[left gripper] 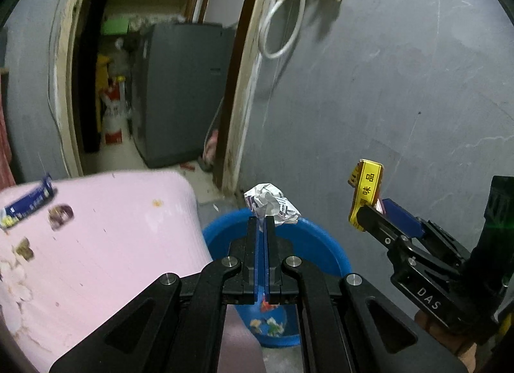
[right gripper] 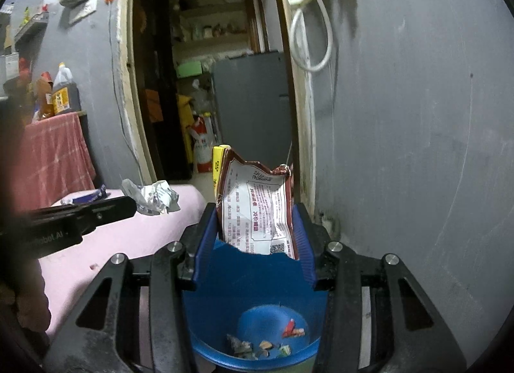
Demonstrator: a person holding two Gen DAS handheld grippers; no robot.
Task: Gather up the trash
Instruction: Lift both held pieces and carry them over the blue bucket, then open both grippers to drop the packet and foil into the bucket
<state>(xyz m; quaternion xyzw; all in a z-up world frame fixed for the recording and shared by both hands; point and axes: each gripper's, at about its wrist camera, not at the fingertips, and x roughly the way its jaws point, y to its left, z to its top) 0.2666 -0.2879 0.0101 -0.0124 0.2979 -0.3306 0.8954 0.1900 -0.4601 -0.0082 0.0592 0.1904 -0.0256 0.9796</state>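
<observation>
Left tongs clenched on paper ball, ball sticking out past tips, above blue bin rim. Right tongs grasping packet between blue pads, packet upright, torn lower edge hanging over bin mouth. Scraps at bin bottom. Bin on floor just beside pink tabletop. Blue wrapper and small scraps on tabletop, well apart from both tongs.

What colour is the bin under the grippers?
The bin is blue; the right wrist view shows it best.
</observation>
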